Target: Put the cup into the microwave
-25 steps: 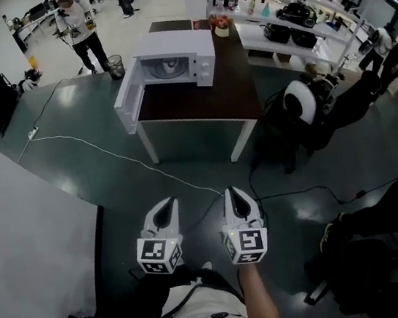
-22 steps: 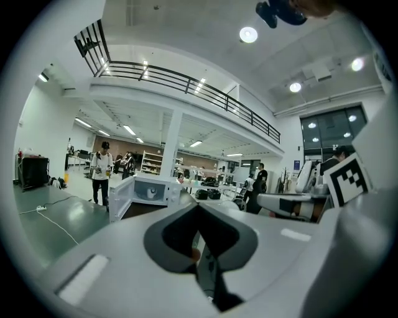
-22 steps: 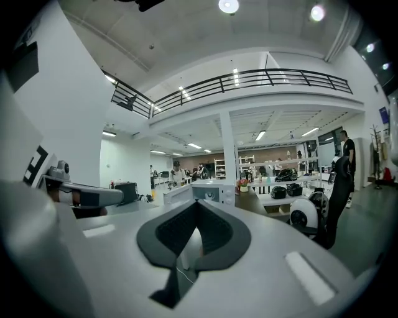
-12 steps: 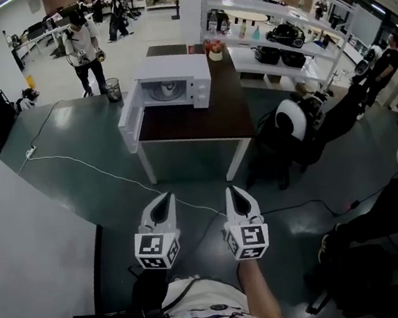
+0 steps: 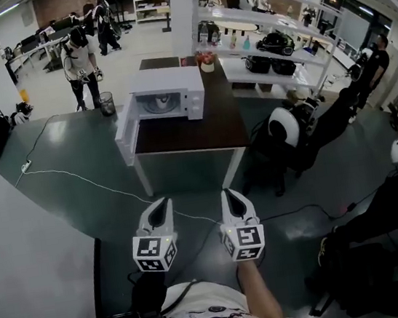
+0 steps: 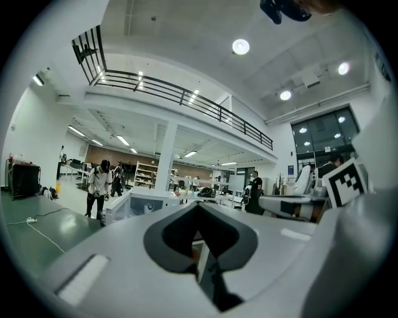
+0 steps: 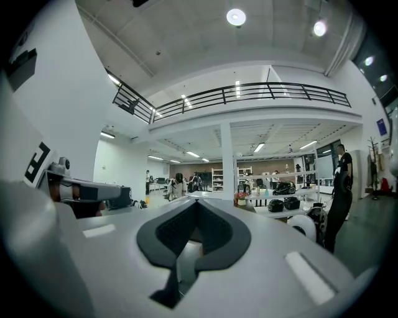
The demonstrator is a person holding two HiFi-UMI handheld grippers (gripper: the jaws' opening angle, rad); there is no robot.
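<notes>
White left gripper [image 5: 163,204] and right gripper [image 5: 230,194] are hanging side by side, well apart from the microwave [image 5: 168,93]. Both are pressing their 2 jaws tight together, gripping nothing. The microwave is sitting on the brown table [image 5: 213,127], door [image 5: 125,132] wide open. A pale thing [image 5: 164,102] is showing inside; whether it is the cup, I cannot tell.

2 tools: left tool [image 5: 164,201] & right tool [image 5: 228,191]. 1 microwave [image 5: 168,93] on 1 bench [image 5: 209,127]; nearby 1 bin [image 5: 107,103] & 1 white cable [image 5: 77,179]. People [image 5: 78,57] standing: 3 at min., poss. more at the back, too small to count.
</notes>
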